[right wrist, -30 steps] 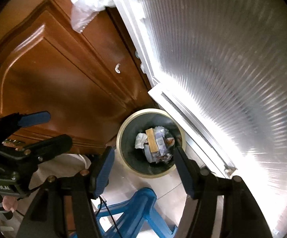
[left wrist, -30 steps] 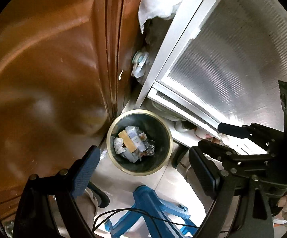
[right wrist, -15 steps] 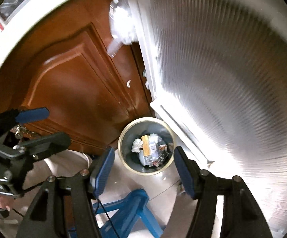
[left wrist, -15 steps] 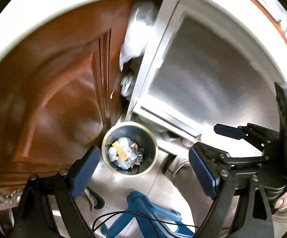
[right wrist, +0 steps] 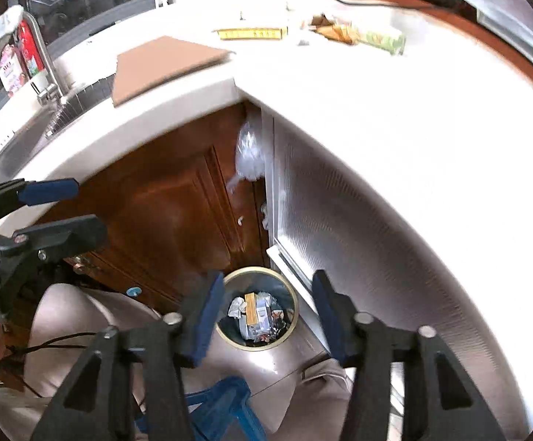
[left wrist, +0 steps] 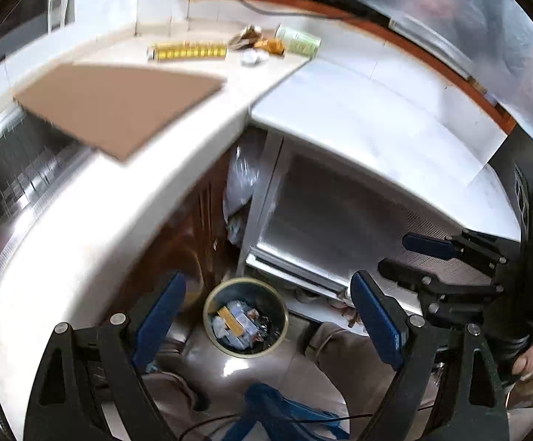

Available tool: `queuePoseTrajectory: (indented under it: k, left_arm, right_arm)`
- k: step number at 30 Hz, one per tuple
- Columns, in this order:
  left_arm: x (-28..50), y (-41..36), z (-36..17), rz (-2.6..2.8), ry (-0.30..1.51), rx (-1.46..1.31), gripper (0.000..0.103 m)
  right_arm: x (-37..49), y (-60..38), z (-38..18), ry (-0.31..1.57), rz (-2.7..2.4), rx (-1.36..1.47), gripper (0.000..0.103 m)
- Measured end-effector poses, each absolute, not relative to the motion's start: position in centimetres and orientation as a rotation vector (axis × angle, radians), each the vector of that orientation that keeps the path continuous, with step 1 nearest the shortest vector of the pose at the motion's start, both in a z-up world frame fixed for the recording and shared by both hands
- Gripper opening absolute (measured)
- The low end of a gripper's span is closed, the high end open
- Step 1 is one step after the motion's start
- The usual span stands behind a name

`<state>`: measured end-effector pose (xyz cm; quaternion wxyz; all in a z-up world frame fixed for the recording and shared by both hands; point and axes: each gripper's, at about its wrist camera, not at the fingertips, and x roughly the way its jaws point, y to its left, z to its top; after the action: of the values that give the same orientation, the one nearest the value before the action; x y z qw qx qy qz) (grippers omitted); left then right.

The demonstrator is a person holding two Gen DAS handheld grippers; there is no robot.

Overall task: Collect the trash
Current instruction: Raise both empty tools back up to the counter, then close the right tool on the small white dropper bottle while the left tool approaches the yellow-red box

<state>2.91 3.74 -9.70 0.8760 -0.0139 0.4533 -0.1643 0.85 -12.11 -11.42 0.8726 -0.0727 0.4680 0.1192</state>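
Your left gripper (left wrist: 268, 307) has its blue pads spread wide with nothing between them, and it looks steeply down at the trash bin (left wrist: 246, 318) on the floor. Your right gripper (right wrist: 268, 314) is empty too: its jaws have just been closing in, yet the pads still stand apart with only air between, and the bin (right wrist: 257, 312) shows through the gap. That bin is round and dark with a pale rim, and it sits on the floor in the nook where the brown cabinet door (right wrist: 167, 213) meets the silvery ribbed panel (right wrist: 343, 235). Inside it you have crumpled wrappers and a tan card piece (right wrist: 251, 308) lying on top of the pile. Up on the white tabletop (right wrist: 358, 84), more things wait: a flat brown cardboard sheet (left wrist: 115, 106) overhangs the front edge beside the sink (right wrist: 42, 125), and near the far edge lie a long yellow box (left wrist: 189, 51), some brownish scraps (left wrist: 251, 38) and a pale green packet (left wrist: 299, 42), all blurred. A clear plastic bag (right wrist: 248, 154) hangs under the tabletop edge, in the gap between door and panel. A blue stool (right wrist: 222, 404) stands on the floor below your grippers, near the bin, and your trouser legs (right wrist: 71, 327) show on either side of it.
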Motion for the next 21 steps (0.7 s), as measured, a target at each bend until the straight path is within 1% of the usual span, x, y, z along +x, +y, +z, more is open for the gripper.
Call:
queuePoseTrajectory:
  k: [7,12,15,21]
  left_arm:
    - [5.3,3.8,-2.3,-0.337,0.882,0.098,0.090]
    - [9.3,4.0,2.7,-0.304,0.814,0.202,0.090]
    - [12.4,4.0,4.7,-0.288,0.790,0.272,0.091]
    - [19.9,4.2,5.5,-0.274,0.813,0.342,0.091]
  right_arm:
    - [4.4,-12.2,-5.0,0.933,0.260,-0.130,0.042]
    - [9.0,-12.3,-0.6,0.896,0.244,-0.101,0.042]
    - [12.8,-12.4,1.0,0.905,0.220,-0.059,0.042]
    - [21.8,-12.9,1.3,0.975,0.170,0.076,0.042]
